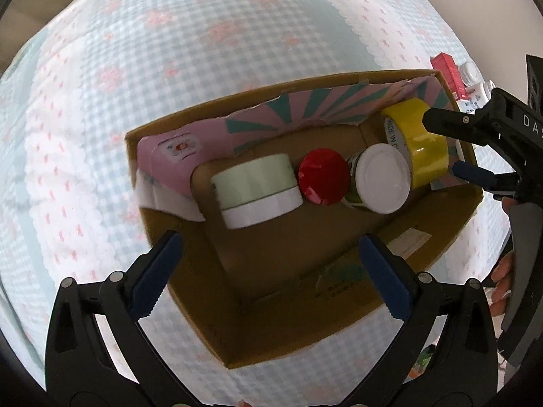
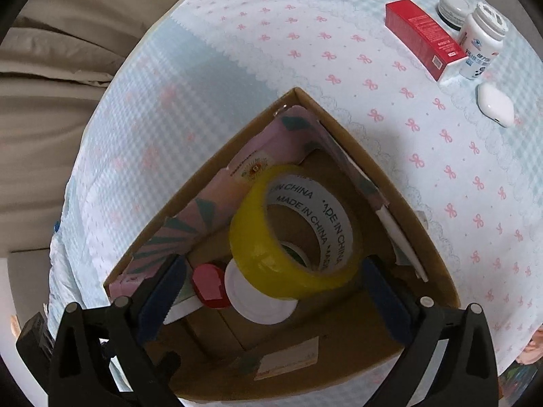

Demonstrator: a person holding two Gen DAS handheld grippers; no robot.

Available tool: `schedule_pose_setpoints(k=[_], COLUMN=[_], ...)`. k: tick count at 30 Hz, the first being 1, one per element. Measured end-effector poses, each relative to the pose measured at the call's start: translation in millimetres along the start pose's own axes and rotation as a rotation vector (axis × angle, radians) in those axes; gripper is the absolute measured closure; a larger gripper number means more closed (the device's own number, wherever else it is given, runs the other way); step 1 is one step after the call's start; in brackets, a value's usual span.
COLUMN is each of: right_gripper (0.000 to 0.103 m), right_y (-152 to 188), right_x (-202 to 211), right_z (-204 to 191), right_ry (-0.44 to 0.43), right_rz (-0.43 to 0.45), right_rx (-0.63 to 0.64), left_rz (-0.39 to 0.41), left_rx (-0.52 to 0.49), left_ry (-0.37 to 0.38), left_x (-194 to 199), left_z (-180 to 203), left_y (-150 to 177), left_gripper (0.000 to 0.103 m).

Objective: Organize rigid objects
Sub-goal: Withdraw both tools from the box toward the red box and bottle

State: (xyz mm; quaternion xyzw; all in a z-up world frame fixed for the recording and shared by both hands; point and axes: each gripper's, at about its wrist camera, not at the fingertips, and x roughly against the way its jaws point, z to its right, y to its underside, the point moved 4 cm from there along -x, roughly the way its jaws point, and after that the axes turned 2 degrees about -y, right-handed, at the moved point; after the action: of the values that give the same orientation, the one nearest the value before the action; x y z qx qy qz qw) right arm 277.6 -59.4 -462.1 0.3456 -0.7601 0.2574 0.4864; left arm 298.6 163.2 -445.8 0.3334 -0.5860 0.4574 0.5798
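Right wrist view: my right gripper [image 2: 271, 281] stands wide open, pads clear of the yellow tape roll [image 2: 293, 234] on edge inside the cardboard box [image 2: 420, 224], bore tilted up toward me; left gripper [image 1: 268, 271] open, empty, farther off.

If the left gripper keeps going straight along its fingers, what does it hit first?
Likely the bare cardboard floor of the box. The open left gripper points down just short of the green-and-white tub, though depth is hard to judge.

- The left gripper [image 1: 269, 273] is pointing steeply downward, its jaws standing wide apart and gripping nothing.
- The right gripper [image 2: 273, 291] is pointing downward too, jaws spread wide.
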Motion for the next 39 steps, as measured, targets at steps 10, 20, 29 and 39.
schedule_pose_setpoints(k=[10, 20, 29, 39], right_gripper=[0.0, 0.0, 0.0, 0.0], right_y=[20, 47, 71, 49], right_x=[18, 84, 179, 281], right_z=[-5, -31, -44, 14], right_ry=[-0.024, -0.029, 0.02, 0.02], right_rz=[-0.001, 0.05, 0.164, 0.362], right_rx=[0.021, 0.179, 0.376, 0.45], left_rz=[0.046, 0.15, 0.313, 0.518], left_rx=[0.022, 0.087, 0.069, 0.034], left_ry=[-0.028, -0.05, -0.087, -0.09], left_x=[33, 118, 192, 246], left_z=[-9, -4, 33, 139], left_y=[22, 51, 73, 69], left_gripper=[0.0, 0.0, 0.0, 0.0])
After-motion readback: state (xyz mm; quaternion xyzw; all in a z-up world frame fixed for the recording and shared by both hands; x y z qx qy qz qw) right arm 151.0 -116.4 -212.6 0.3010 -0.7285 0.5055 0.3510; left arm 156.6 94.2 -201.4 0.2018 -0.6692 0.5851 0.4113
